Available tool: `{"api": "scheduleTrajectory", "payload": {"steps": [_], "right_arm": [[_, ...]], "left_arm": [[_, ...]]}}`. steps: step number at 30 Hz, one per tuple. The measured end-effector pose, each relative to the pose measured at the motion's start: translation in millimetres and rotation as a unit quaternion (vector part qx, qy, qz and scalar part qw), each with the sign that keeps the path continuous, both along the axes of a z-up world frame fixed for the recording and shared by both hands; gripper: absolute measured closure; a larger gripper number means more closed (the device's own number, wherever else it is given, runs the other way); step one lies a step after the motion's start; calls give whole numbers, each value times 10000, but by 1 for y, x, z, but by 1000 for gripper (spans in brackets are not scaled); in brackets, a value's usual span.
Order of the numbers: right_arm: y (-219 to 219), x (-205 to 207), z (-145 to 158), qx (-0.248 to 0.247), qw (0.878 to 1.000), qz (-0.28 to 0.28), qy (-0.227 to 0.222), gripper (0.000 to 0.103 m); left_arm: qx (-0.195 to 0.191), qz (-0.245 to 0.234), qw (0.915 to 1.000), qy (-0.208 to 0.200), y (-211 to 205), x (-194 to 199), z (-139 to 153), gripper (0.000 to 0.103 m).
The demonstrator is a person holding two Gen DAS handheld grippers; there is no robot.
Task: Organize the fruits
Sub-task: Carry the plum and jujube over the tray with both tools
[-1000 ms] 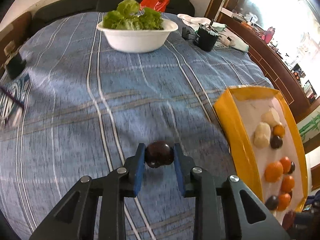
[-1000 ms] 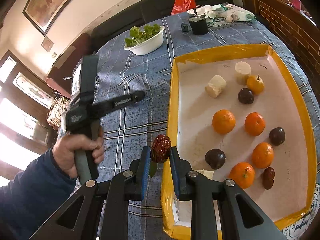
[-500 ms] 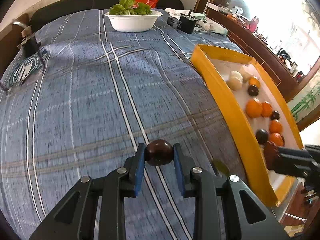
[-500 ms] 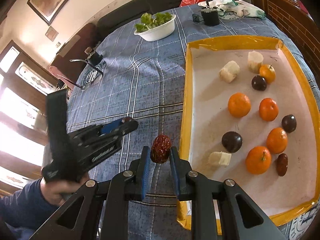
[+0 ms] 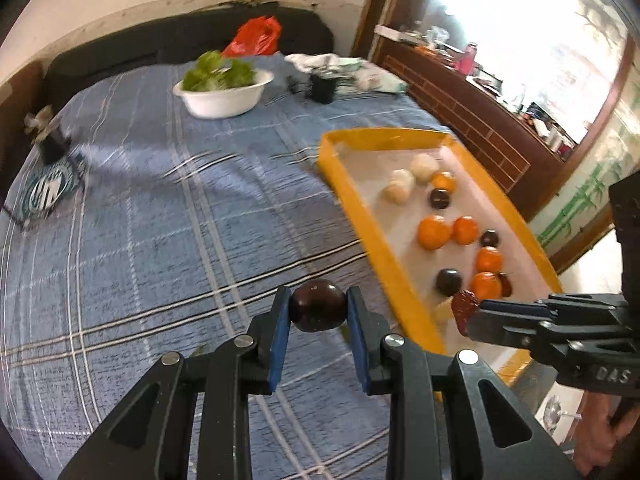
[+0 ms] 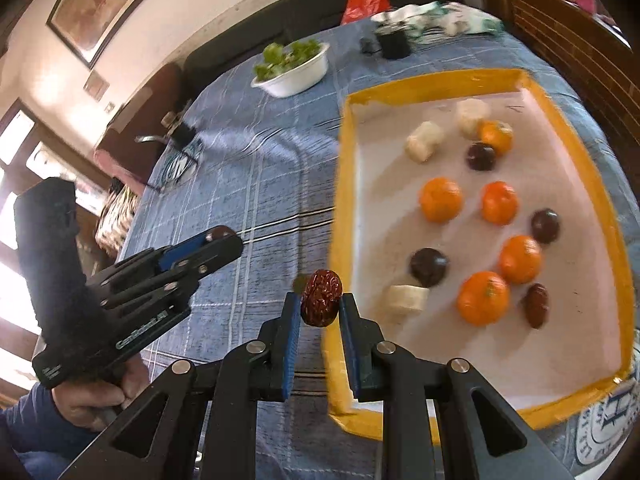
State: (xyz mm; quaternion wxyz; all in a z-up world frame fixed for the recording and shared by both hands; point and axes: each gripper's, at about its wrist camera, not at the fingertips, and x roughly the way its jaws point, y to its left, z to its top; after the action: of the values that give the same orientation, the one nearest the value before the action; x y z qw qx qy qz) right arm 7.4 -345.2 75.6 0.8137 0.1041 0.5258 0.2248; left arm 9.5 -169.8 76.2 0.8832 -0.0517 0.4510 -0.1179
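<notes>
My left gripper (image 5: 318,312) is shut on a dark round plum (image 5: 318,307), held above the blue plaid cloth left of the yellow tray (image 5: 372,236). My right gripper (image 6: 320,306) is shut on a wrinkled red date (image 6: 321,298), just left of the tray's left rim (image 6: 340,200). The tray holds several oranges (image 6: 440,199), dark plums (image 6: 428,266), banana pieces (image 6: 404,300) and a date (image 6: 536,306). The right gripper with its date (image 5: 464,308) shows in the left wrist view; the left gripper (image 6: 218,240) shows in the right wrist view.
A white bowl of lettuce (image 5: 222,94) stands at the table's far side, with a black cup (image 5: 322,87), white cloths and a red bag (image 5: 256,36) behind. A coaster with a dark object (image 5: 50,184) lies at the far left. Wooden cabinets run along the right.
Both grippers kept their fruits. The left gripper swung so the tray sits nearer its centre, and the right gripper now shows beside it. The right view shifted slightly toward the tray.
</notes>
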Motion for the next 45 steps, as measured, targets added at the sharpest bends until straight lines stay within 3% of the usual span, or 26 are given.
{"api": "scheduleTrajectory", "payload": {"steps": [8, 23, 31, 45], "right_arm": [[-54, -13, -1, 14, 9979, -643, 26, 81], [-126, -15, -6, -38, 9910, -1333, 85, 81], [-136, -6, -20, -163, 9893, -1420, 293, 81], [-125, -3, -39, -304, 9911, -1164, 571, 81]], "left_arm": [[113, -653, 9977, -122, -54, -1, 12, 77], [219, -1677, 9856, 16, -143, 0, -1, 77], [482, -2098, 9764, 149, -171, -11, -22, 76], [843, -2112, 9735, 218, -174, -18, -40, 76]]}}
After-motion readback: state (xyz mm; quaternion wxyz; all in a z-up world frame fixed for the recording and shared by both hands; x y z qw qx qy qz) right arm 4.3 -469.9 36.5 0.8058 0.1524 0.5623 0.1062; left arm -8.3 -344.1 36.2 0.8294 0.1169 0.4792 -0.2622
